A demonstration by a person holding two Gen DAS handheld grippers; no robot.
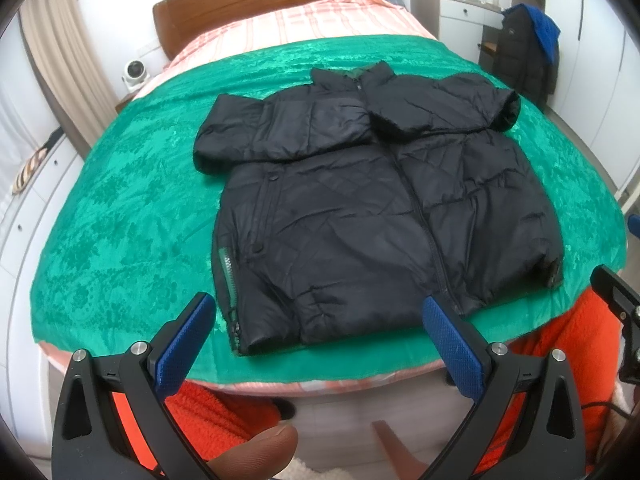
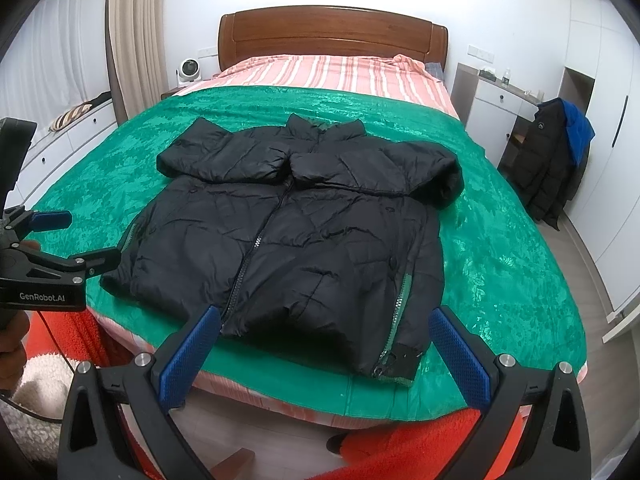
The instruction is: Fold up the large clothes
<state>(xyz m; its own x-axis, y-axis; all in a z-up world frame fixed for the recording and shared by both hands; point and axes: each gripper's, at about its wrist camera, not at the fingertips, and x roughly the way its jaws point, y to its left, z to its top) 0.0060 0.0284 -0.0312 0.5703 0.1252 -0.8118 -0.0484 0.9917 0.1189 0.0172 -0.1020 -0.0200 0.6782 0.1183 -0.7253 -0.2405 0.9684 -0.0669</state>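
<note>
Jacket (image 1: 360, 208): black, zipped, front up, flat on the green cover (image 1: 120, 220) of the bed (image 2: 332, 36); both sleeves folded across the chest, collar toward the headboard, hem at the near edge.
Left gripper (image 1: 316, 340): fingers (image 1: 180, 344) spread wide, empty, just short of the hem, not touching it.
Right gripper (image 2: 324, 352): fingers (image 2: 460, 356) wide apart, empty, near the hem's corner with the green zip.
Around: fan (image 2: 187, 68) left of the headboard; dark coat (image 2: 552, 168) with a blue one over a chair, well apart on the right.
Containers: white drawers (image 2: 492, 108) by the chair, shut.
</note>
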